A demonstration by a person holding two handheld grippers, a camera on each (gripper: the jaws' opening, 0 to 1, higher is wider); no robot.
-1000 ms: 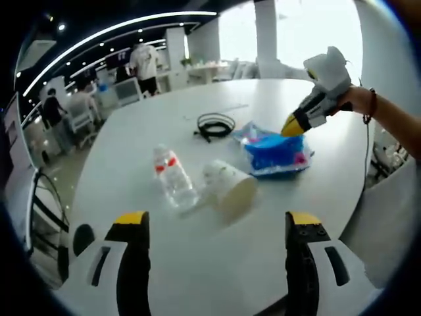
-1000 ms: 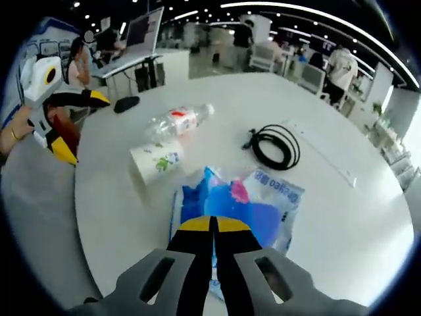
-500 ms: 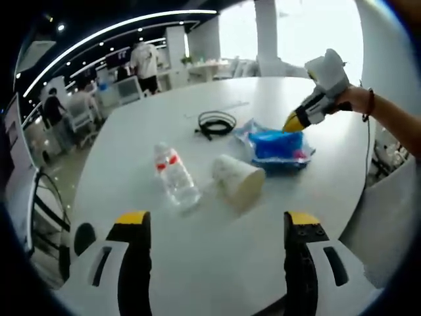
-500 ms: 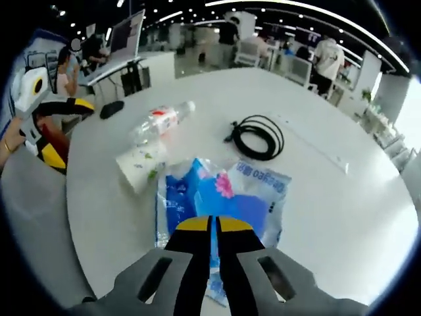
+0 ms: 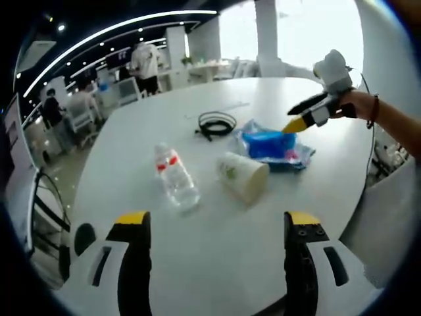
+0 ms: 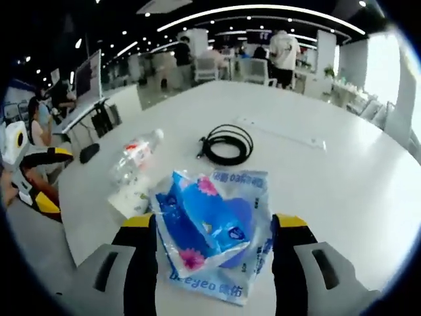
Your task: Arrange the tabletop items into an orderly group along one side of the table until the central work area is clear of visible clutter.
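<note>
The right gripper (image 6: 214, 227) is spread wide around the blue tissue pack (image 6: 212, 230). The left gripper (image 5: 217, 220) gapes wide too. Beside the pack lie a paper cup (image 5: 243, 176), water bottle (image 5: 175, 176) and black cable (image 5: 215, 124).

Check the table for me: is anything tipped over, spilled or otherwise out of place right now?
Two things are tipped: the clear plastic bottle and the paper cup both lie on their sides on the white table. No spill is visible. The blue tissue pack looks crumpled, and a coiled black cable sits loose behind it.
</note>
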